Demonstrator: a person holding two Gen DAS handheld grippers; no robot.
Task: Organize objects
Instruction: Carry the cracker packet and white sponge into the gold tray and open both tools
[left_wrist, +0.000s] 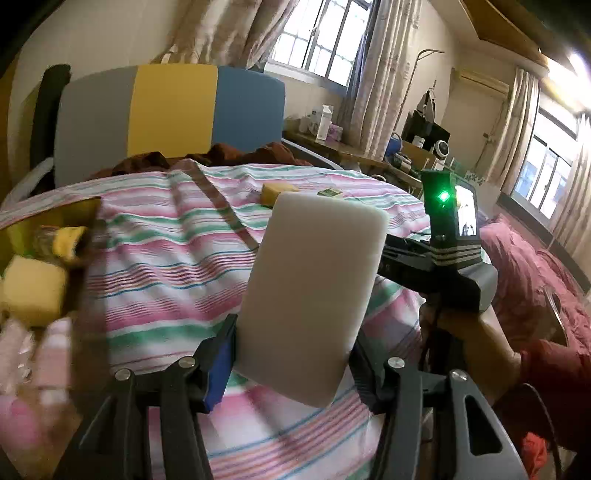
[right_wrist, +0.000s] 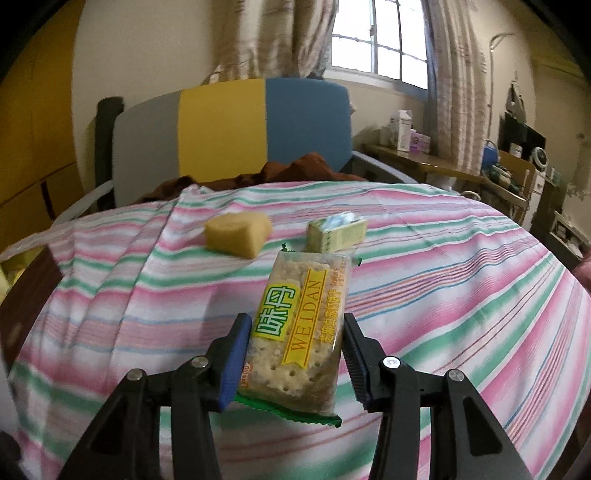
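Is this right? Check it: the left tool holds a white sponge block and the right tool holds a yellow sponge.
Wrong on the right tool: the right wrist view shows it holding a Weidan cracker packet. The yellow sponge lies on the striped bedsheet. The left tool does hold the white sponge block.

The room held a bed covered by a pink, green and white striped sheet (right_wrist: 461, 280), with a padded headboard (right_wrist: 229, 129) in grey, yellow and blue panels against a cream wall (right_wrist: 147, 48). Barred windows (right_wrist: 384, 40) behind patterned curtains (right_wrist: 454, 81) admitted daylight. A cluttered wooden desk (right_wrist: 436, 162) stood along the bed's right edge, and a wall-mounted air conditioner (left_wrist: 480, 83) was fitted above.
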